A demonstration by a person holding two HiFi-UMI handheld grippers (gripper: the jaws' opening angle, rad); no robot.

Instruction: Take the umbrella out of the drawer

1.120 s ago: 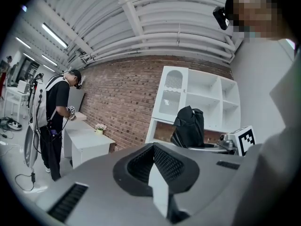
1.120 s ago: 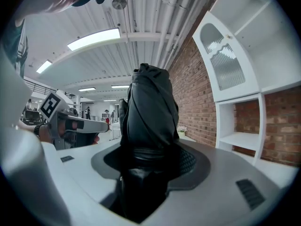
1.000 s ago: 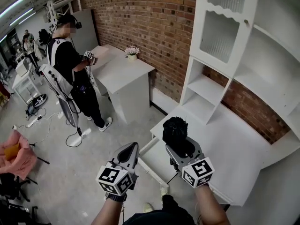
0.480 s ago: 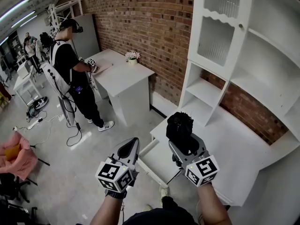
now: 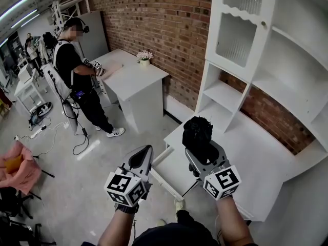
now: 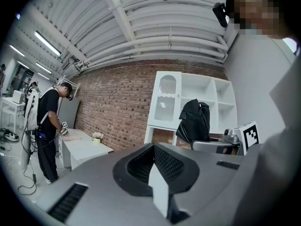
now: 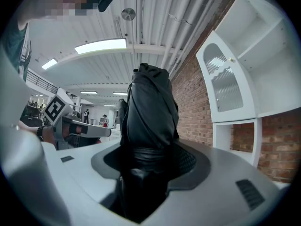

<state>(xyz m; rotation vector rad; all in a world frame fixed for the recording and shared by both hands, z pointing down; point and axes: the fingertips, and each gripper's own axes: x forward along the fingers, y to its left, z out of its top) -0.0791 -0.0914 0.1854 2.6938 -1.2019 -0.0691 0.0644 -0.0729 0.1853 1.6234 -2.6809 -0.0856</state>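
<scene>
A black folded umbrella [image 5: 198, 135] stands upright in my right gripper [image 5: 201, 148], whose jaws are shut on its lower part. I hold it in the air above the open white drawer [image 5: 165, 177] at the desk's front left. In the right gripper view the umbrella [image 7: 150, 109] fills the middle, rising out of the right gripper [image 7: 145, 171]. My left gripper [image 5: 144, 154] hovers to the left of the drawer, jaws together and holding nothing. The left gripper view has the left gripper [image 6: 156, 172] in front and the umbrella [image 6: 195, 120] at the right.
The white desk [image 5: 256, 163] carries a tall shelf unit [image 5: 241, 60] against the brick wall. Further left stands a white table [image 5: 133, 81] with a small flower pot [image 5: 144, 58]. A person [image 5: 77, 70] works at it. Cables lie on the floor at left.
Both grippers have risen a little, and the umbrella has gone up with the right one, higher above the drawer. The person at the far table has shifted slightly.
</scene>
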